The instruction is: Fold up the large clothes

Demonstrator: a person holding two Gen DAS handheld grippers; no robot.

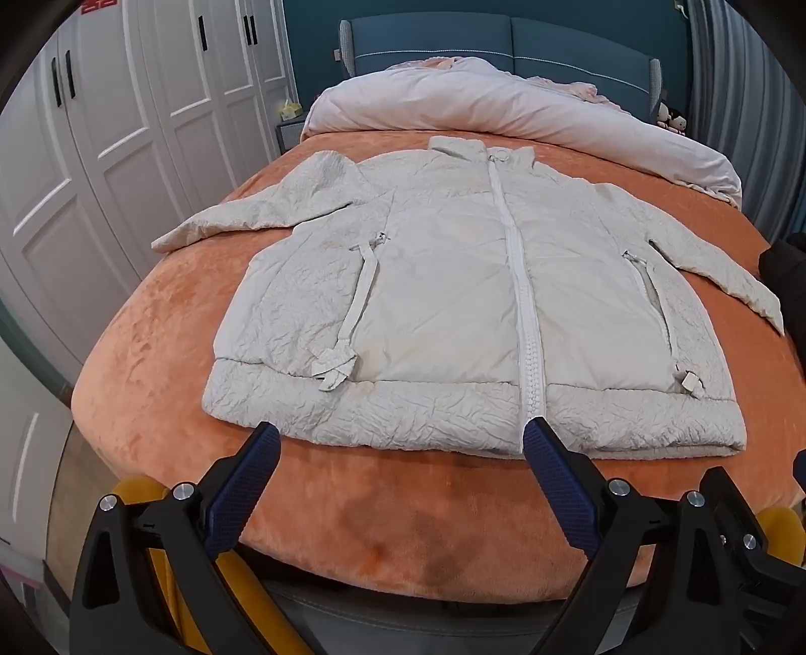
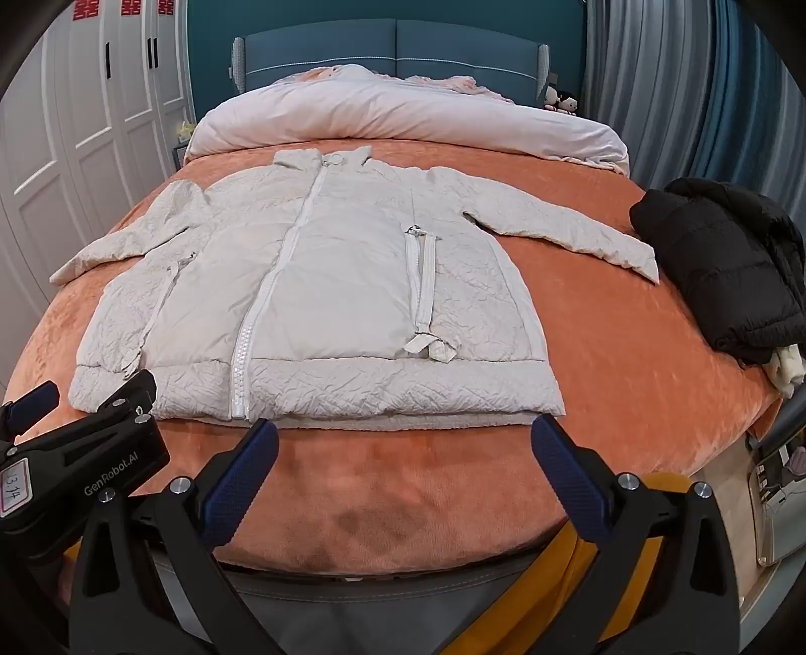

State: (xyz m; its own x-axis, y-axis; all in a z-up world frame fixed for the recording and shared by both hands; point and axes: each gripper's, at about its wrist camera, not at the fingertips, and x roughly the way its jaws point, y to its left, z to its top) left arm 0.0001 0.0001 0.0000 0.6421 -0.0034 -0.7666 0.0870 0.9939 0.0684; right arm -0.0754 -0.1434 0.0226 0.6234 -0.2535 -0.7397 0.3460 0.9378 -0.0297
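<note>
Two jackets: white jacket (image 2: 322, 282), black jacket (image 2: 725, 262)

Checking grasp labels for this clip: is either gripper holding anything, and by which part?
Nothing is held. The left gripper and right gripper are both open, short of the white jacket's hem.

A bedroom: an orange plush blanket (image 1: 151, 393) covers the bed before a blue padded headboard (image 2: 393, 48) and teal wall (image 1: 312, 45). White panelled wardrobe doors (image 1: 126, 116) line the left; blue-grey curtains (image 2: 670, 85) hang right. A pale duvet (image 2: 403, 118) lies bunched.
</note>
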